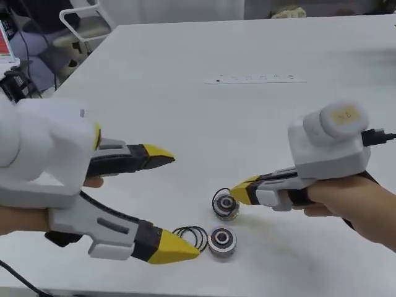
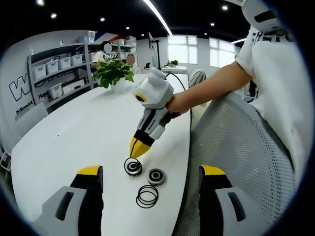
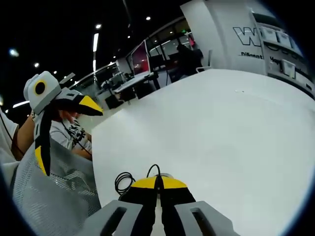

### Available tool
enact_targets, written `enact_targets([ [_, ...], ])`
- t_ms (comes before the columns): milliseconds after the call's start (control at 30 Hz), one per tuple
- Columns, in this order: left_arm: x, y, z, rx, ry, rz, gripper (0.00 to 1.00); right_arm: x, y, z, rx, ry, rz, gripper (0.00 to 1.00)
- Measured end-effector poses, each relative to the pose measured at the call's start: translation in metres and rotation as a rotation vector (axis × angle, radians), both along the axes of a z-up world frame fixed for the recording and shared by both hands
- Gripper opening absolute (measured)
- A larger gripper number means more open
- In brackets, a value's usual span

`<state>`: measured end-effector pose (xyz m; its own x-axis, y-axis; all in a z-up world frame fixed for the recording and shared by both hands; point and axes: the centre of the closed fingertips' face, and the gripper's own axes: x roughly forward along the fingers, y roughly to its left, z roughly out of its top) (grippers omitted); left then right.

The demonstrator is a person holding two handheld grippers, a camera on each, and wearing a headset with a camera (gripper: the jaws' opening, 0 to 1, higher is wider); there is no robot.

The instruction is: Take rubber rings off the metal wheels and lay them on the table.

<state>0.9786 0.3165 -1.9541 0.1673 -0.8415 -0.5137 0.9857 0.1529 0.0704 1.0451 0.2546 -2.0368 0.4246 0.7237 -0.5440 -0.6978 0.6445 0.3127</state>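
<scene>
right hand-held gripper point(image 1: 242, 190) pinched closed on a rubber ring point(image 1: 215, 199) at the far metal wheel point(image 1: 226, 206); left hand-held gripper point(image 1: 166, 201) jaws wide, holding nothing; loose rings point(image 1: 193, 236) lie on the worktop point(image 1: 247, 124) just beside the near wheel point(image 1: 221, 241)

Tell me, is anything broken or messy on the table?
Nothing is broken or spilled. One rubber ring sits crooked, half lifted off the farther metal wheel, because the right gripper is pinching it. The other rings lie loose, overlapping, beside the nearer wheel.
</scene>
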Motion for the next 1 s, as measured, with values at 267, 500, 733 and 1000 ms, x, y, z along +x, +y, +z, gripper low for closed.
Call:
enact_targets([
  [267,-0.001,0.031,-0.001,-0.011,-0.018,0.108,0.79,0.004,-0.004,0.008,0.028,-0.006,-0.025,0.0],
  [500,-0.01,0.042,-0.02,-0.026,0.024,0.187,0.8,0.003,-0.004,0.016,0.058,-0.01,-0.042,0.0],
  [733,-0.014,0.042,-0.032,-0.022,0.04,0.22,0.78,-0.002,0.0,0.023,0.075,-0.015,-0.034,0.0],
  [1000,-0.011,0.046,-0.041,-0.005,0.056,0.252,0.78,-0.008,0.011,0.029,0.109,-0.005,-0.014,0.0],
])
